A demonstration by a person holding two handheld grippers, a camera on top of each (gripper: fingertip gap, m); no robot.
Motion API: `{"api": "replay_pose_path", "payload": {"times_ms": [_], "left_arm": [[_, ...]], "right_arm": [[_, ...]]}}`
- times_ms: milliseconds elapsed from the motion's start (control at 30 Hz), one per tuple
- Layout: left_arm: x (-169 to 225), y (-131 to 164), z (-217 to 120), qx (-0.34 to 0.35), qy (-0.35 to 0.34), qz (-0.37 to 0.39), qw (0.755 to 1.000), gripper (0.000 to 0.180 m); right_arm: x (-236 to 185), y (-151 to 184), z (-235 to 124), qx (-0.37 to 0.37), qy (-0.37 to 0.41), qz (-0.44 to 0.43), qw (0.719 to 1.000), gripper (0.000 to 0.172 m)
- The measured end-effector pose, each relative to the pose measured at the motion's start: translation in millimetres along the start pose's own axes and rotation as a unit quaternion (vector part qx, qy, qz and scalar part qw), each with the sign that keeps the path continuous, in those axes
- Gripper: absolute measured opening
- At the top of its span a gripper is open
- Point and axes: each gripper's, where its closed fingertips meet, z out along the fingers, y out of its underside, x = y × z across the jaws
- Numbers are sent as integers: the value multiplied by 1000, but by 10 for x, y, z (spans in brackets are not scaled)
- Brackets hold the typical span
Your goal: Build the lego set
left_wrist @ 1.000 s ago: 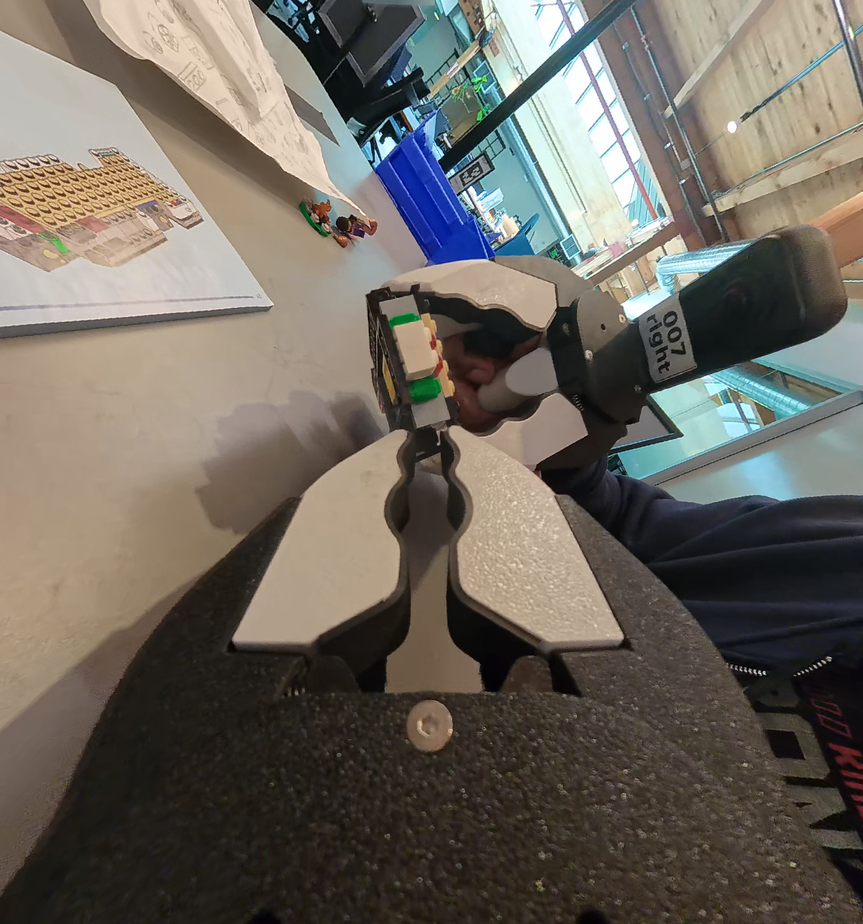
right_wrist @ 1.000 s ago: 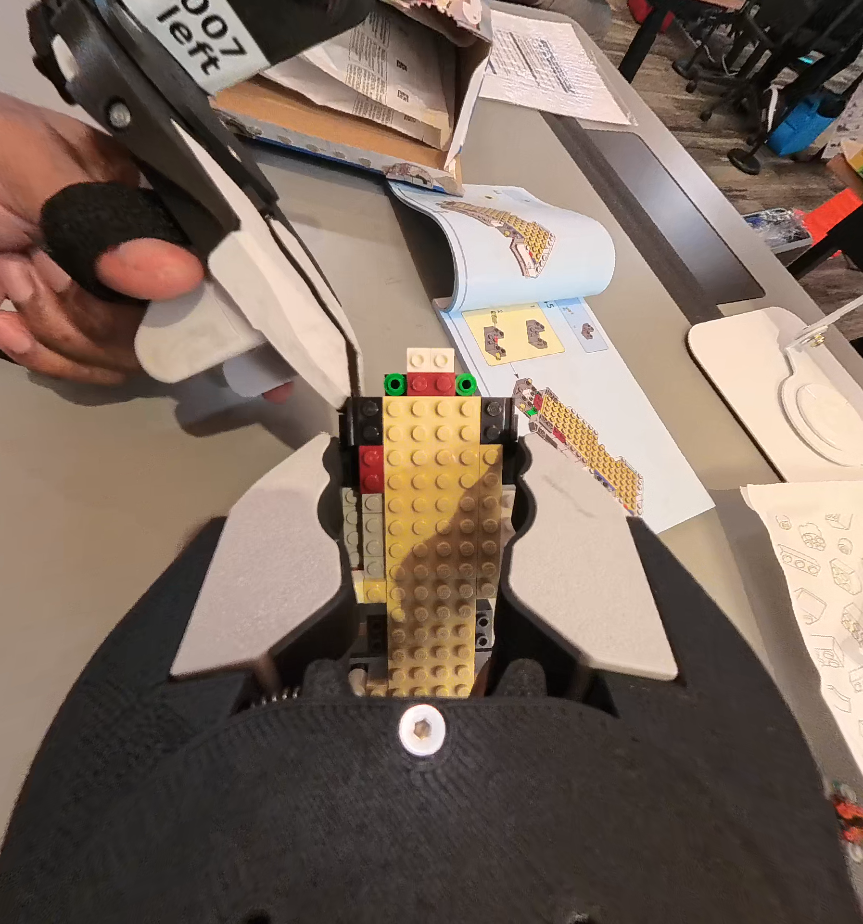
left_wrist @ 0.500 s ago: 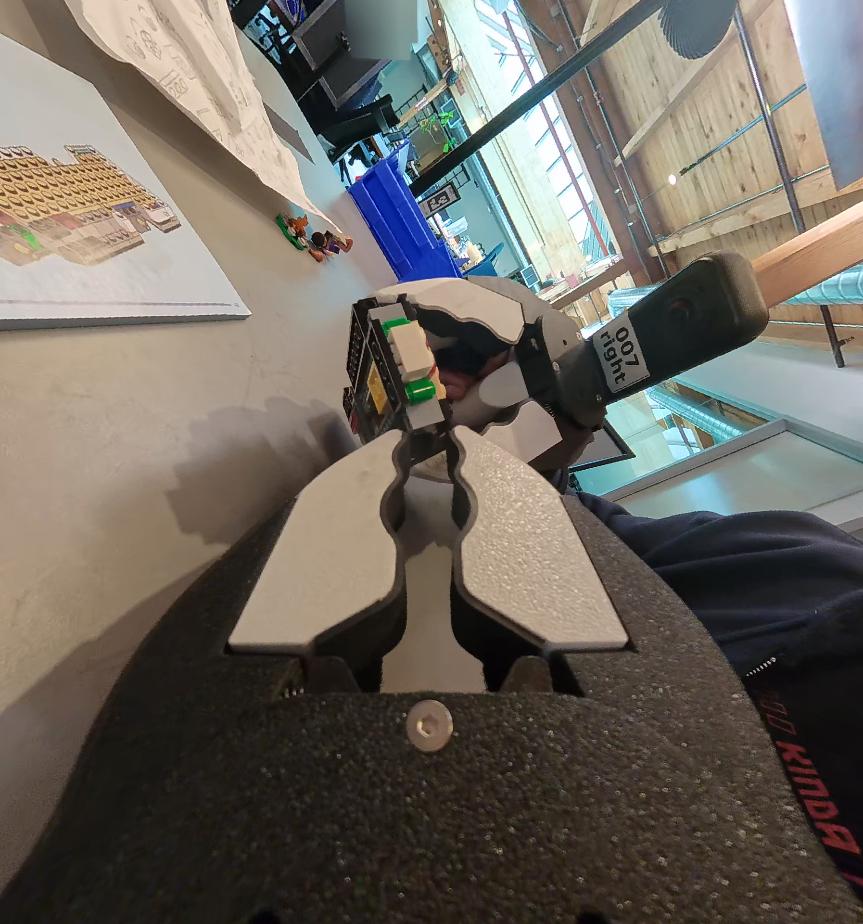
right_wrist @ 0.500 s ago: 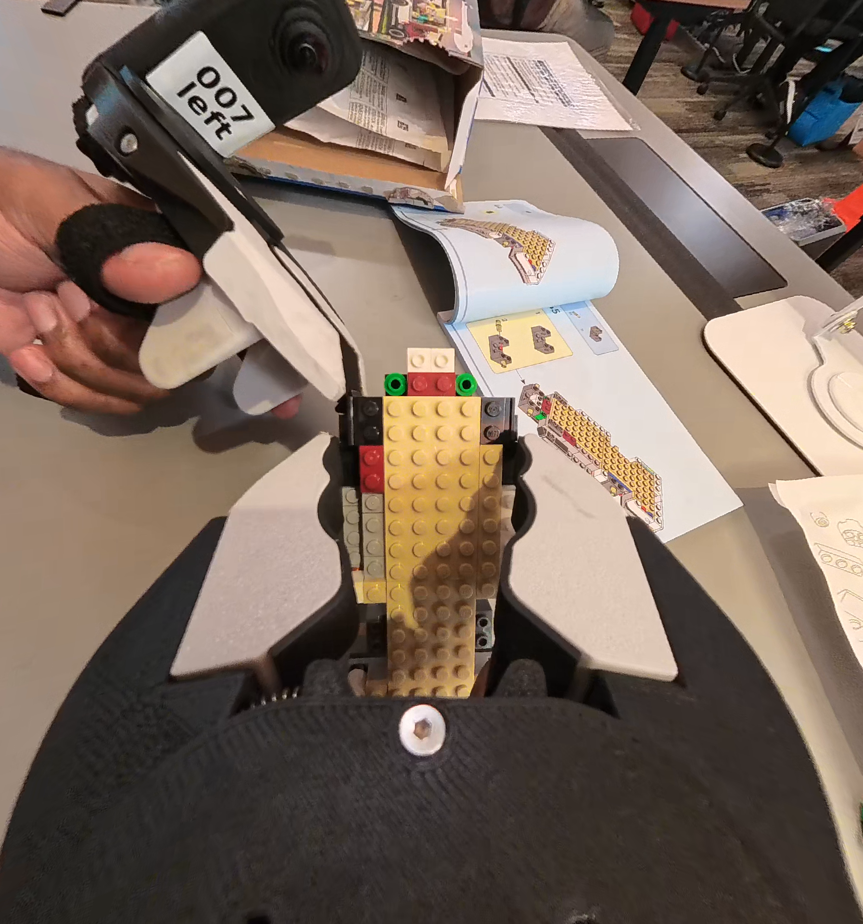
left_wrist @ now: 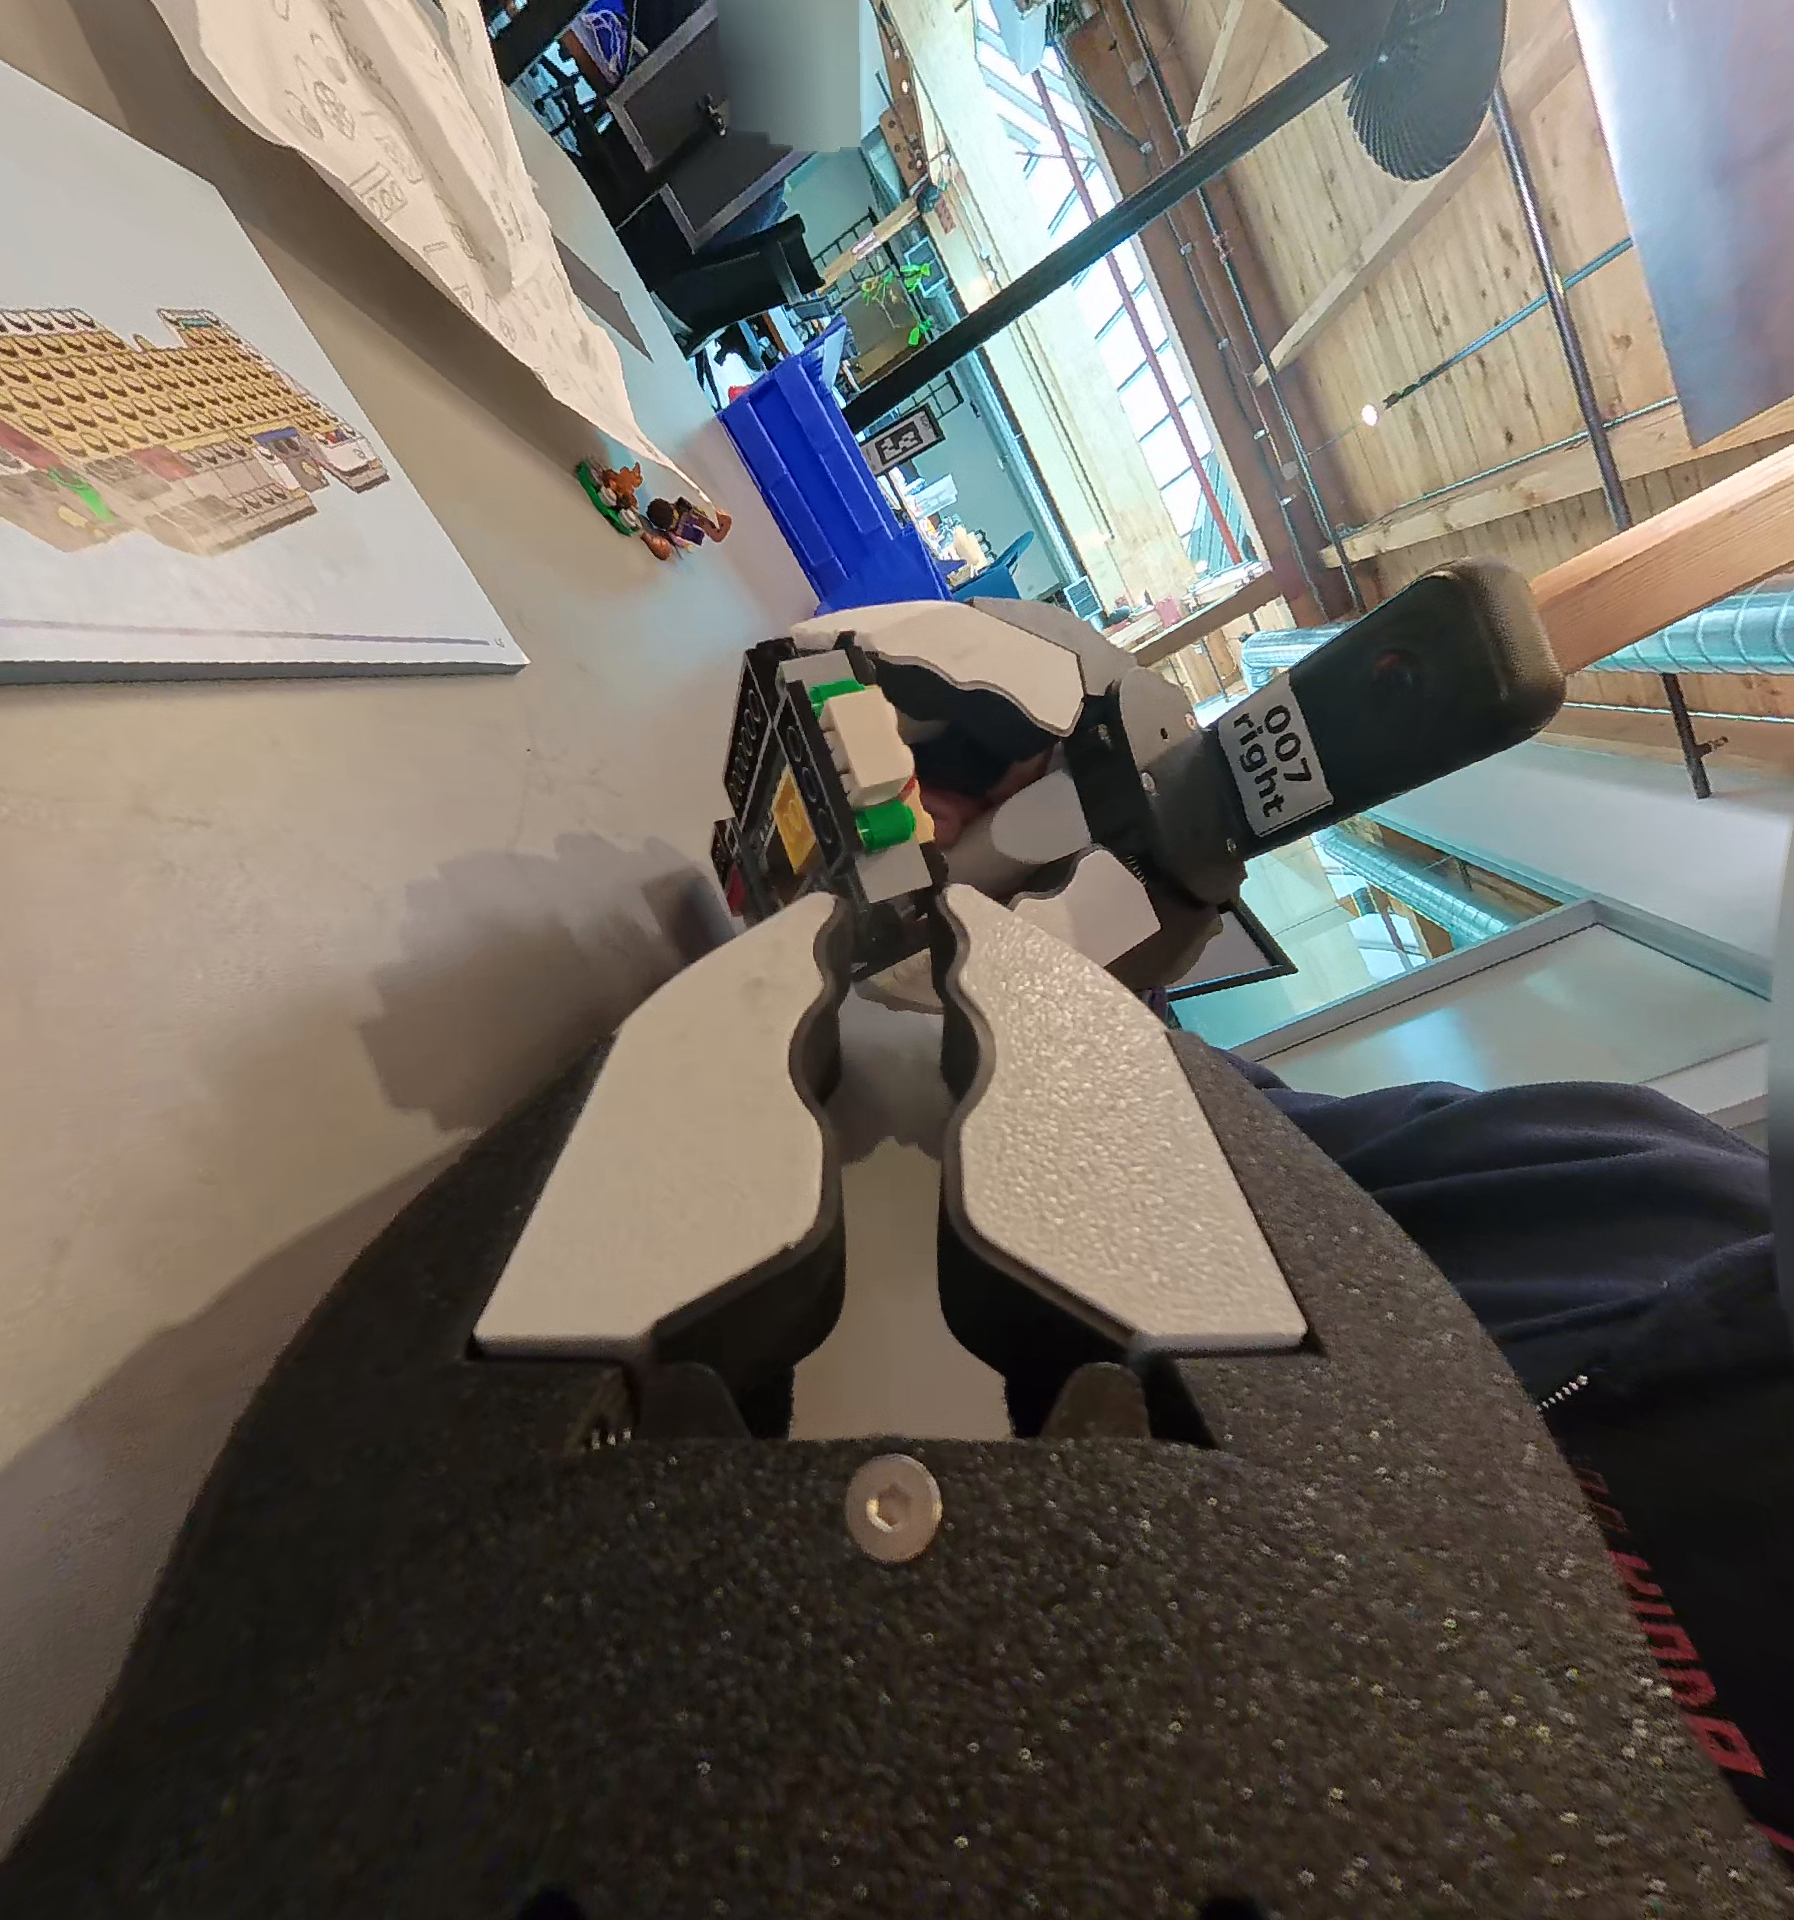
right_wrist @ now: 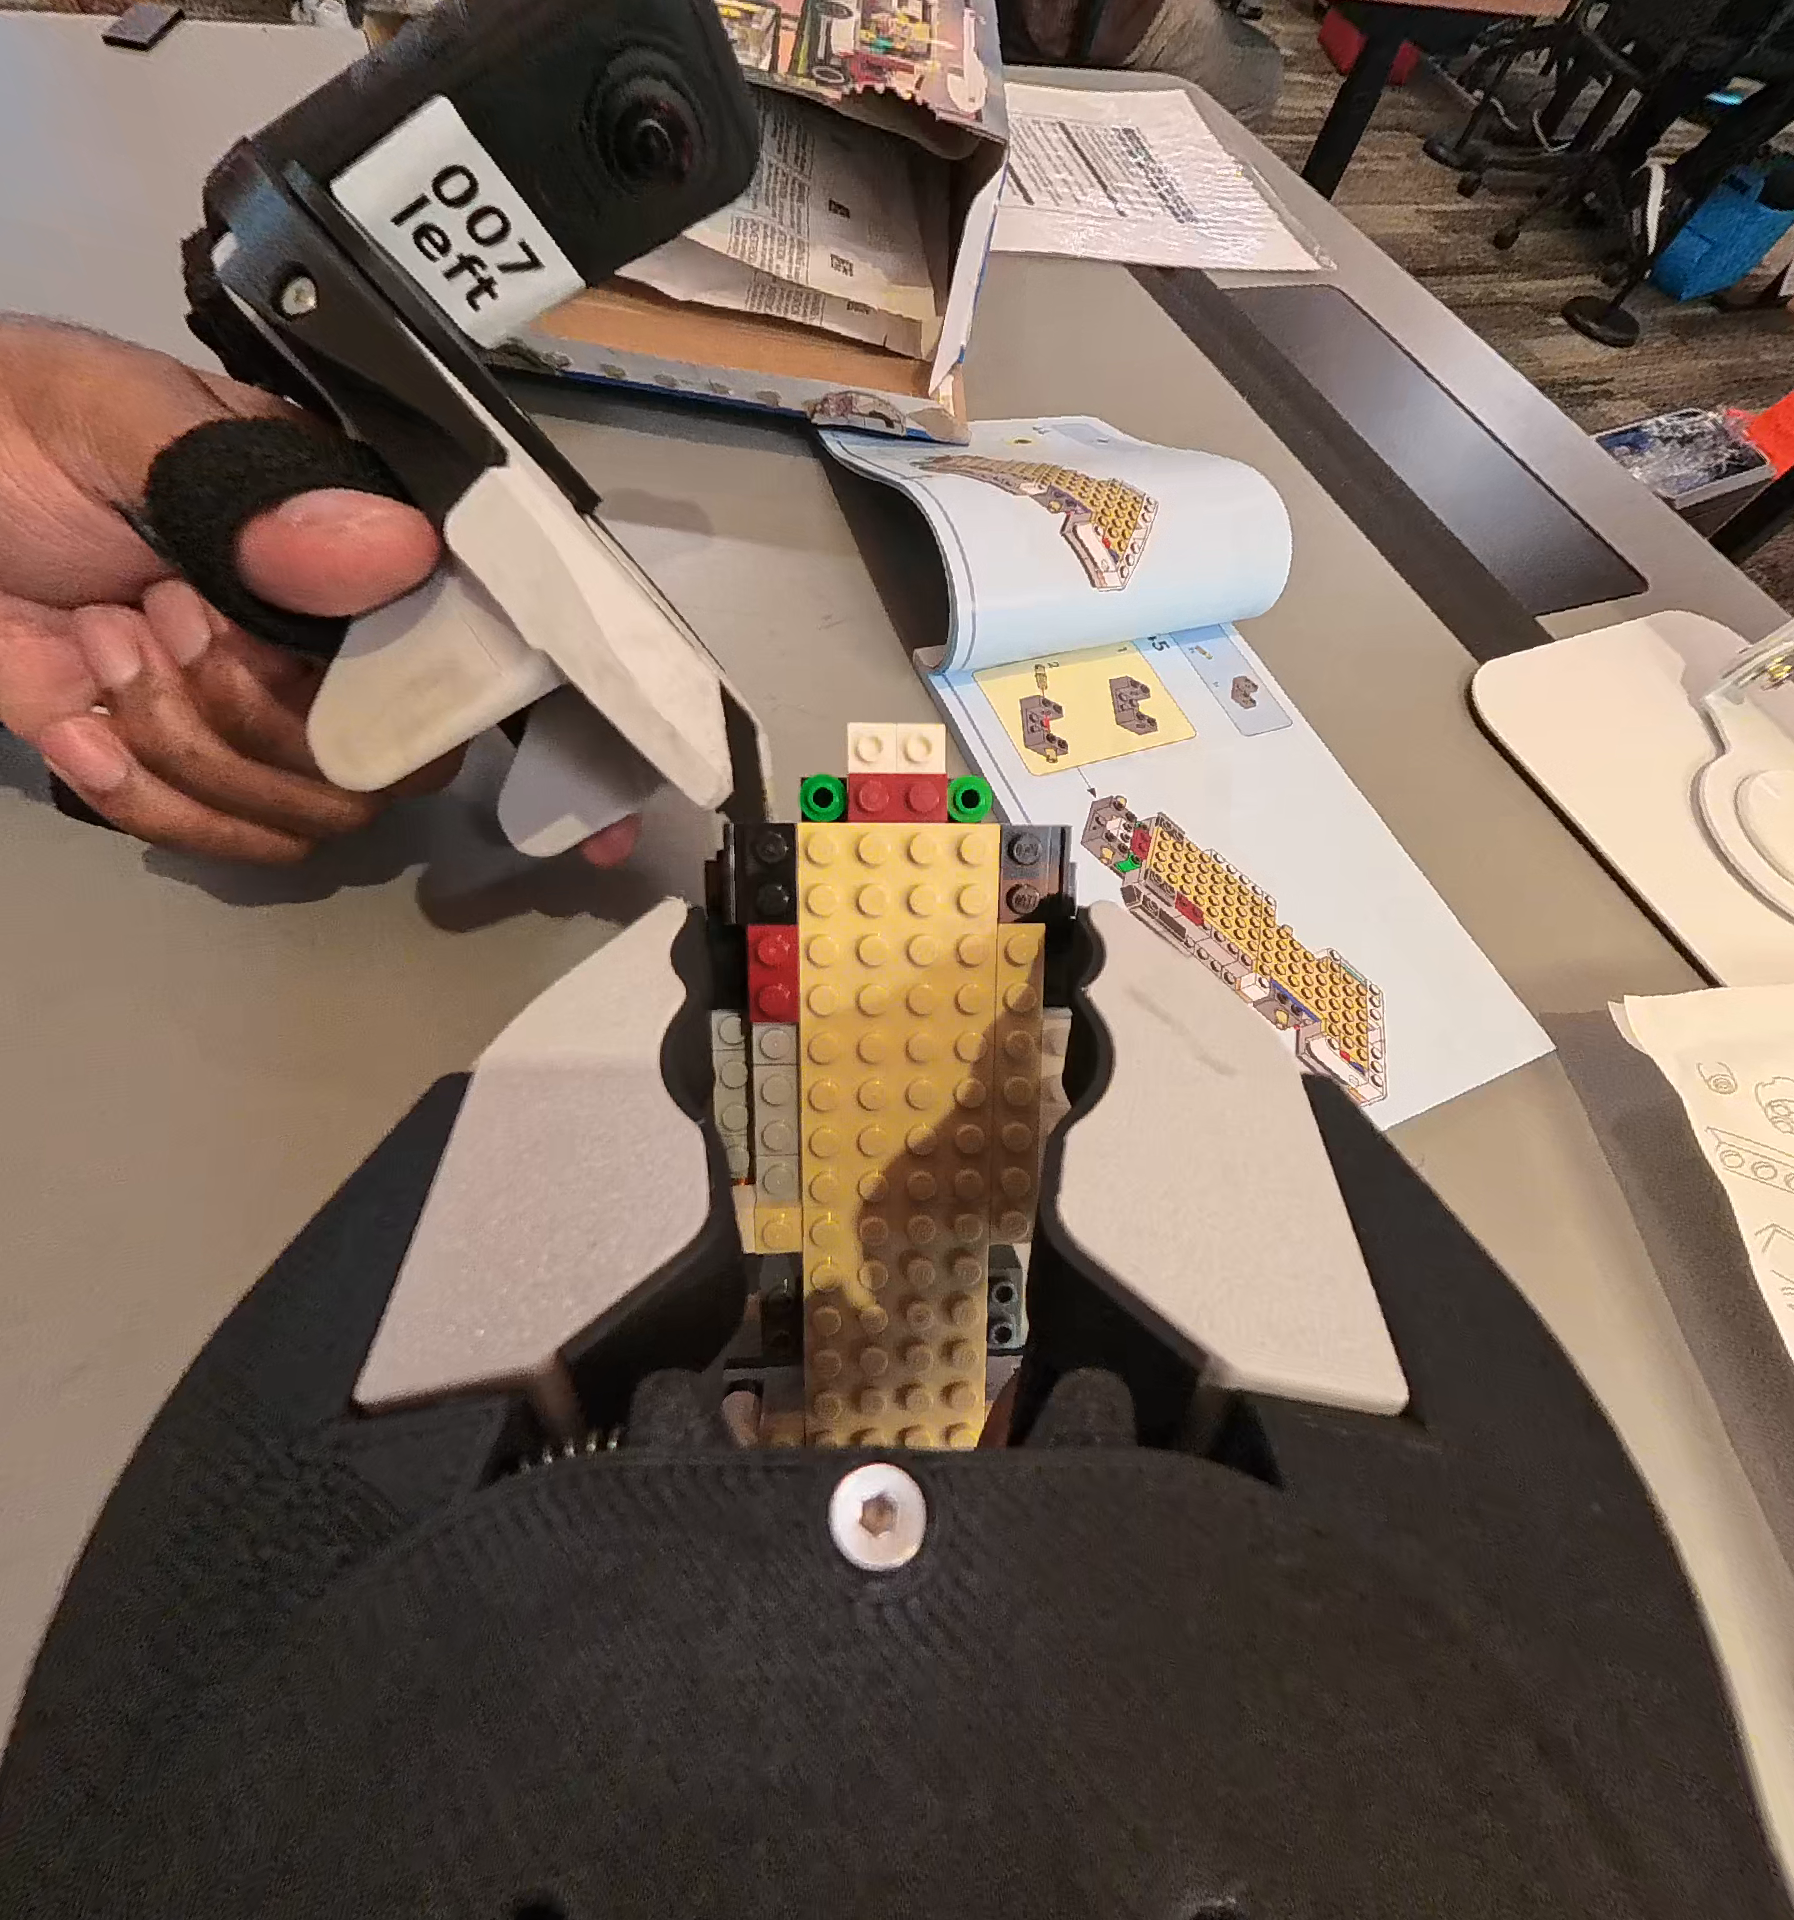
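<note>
Brick model (right_wrist: 898,1039) clamped in right claw (right_wrist: 882,925); left claw (left_wrist: 885,914) pinches model's black corner edge.

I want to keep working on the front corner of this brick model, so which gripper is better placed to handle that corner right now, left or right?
Left, probably. The right gripper is clamped around the tan brick model, steadying it. The left gripper has its narrow jaws at the model's black front corner.
</note>
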Motion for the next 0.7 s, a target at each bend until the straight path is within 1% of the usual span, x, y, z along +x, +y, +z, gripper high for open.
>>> {"api": "replay_pose_path", "payload": {"times_ms": [100,167,233,333,433,600,700], "left_arm": [[-32,-36,-41,6,-12,8,1000,14],[-74,-34,-69,-3,-31,25,999,14],[-129,-5,-98,-27,-62,63,996,14],[-218,63,-138,-75,-119,140,980,15],[-233,133,-120,-104,-138,185,967,15],[-266,234,-69,-126,-136,186,965,15],[-284,252,-67,-130,-137,184,965,15]], "right_arm": [[26,37,-19,-11,2,-4,1000,66],[31,83,-33,-27,-3,-9,1000,66],[24,143,-50,-47,-10,-17,999,66],[0,292,-83,-96,-27,-29,995,66],[-28,488,-111,-154,-43,-43,986,66],[-98,786,-118,-234,-62,-59,968,66],[-136,861,-108,-251,-70,-63,963,66]]}}
